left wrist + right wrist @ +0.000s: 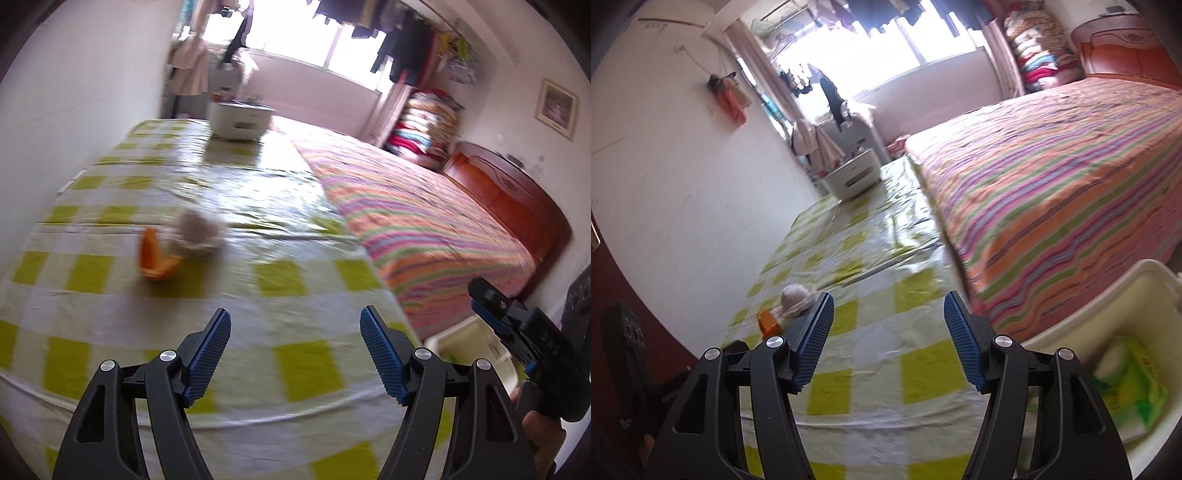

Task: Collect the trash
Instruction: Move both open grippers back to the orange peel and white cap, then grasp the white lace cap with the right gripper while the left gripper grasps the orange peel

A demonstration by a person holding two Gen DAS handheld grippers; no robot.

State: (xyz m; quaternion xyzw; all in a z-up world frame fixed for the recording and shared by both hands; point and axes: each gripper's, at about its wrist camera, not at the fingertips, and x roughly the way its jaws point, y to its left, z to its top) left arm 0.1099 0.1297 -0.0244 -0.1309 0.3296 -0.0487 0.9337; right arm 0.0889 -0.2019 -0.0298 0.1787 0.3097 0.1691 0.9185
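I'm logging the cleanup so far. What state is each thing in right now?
Left gripper: open, empty.
Right gripper: open, empty.
Orange peel: lying on the table, not yet collected.
Tissue wad: on the table beside the peel.
Bin: uncovered, holding a green packet.
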